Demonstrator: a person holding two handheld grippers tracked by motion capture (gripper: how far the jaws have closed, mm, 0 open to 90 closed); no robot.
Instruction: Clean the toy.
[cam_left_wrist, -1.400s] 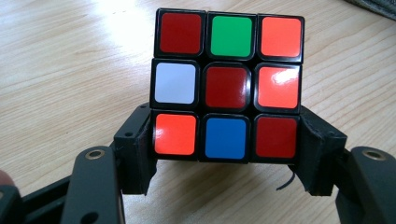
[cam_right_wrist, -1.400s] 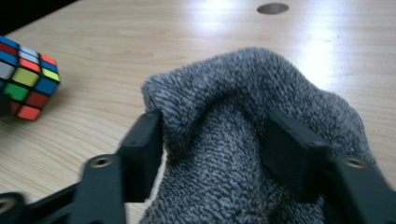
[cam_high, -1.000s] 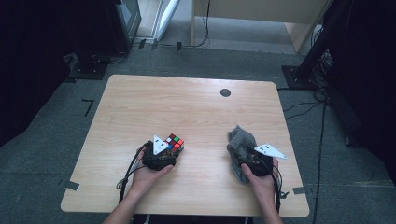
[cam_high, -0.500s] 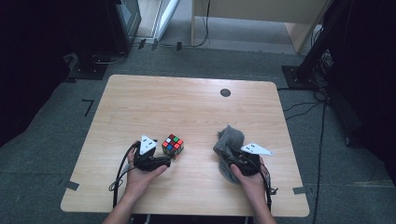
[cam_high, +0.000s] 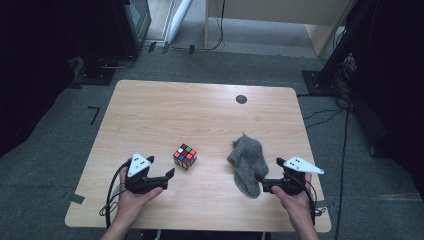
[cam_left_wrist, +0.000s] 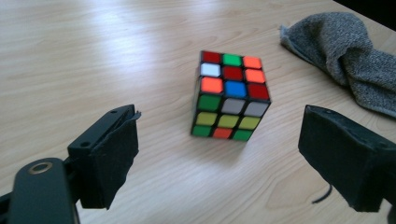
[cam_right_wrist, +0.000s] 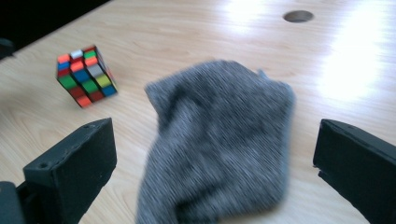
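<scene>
We have two things on the tabletop (cam_high: 165, 115): a cube (cam_high: 184, 156) near the middle and a grey sock (cam_high: 246, 163) to its right, the two apart from each other with bare wood between them.

Our left gripper (cam_high: 161, 181) sits at the near left. Its jaws have just been opening and now stand spread with nothing between them. In the left gripper view the cube (cam_left_wrist: 229, 96) stands squarely ahead of the gap, a little beyond the tips and touching neither jaw. From above, the cube lies to the far right of the left gripper, just beside it.

Our right gripper (cam_high: 270, 186) sits at the near right. Its jaws too have just been opening and stand wide apart. In the right gripper view the sock (cam_right_wrist: 218, 143) lies in the gap between them, but the pads do not press on it; it rests slack on the wood. From above, its long axis runs from the far left down to the near right, and its near end comes right up to the right gripper's tips; we cannot tell whether they touch there.

So the left hand (cam_high: 131, 202) is the nearer one for the cube and the right hand (cam_high: 296, 207) for the sock. We judge that a short push forward along each gripper's own line would bring either thing between its jaws, the cube needing the straighter approach because its flat sides must meet the pads squarely.
</scene>
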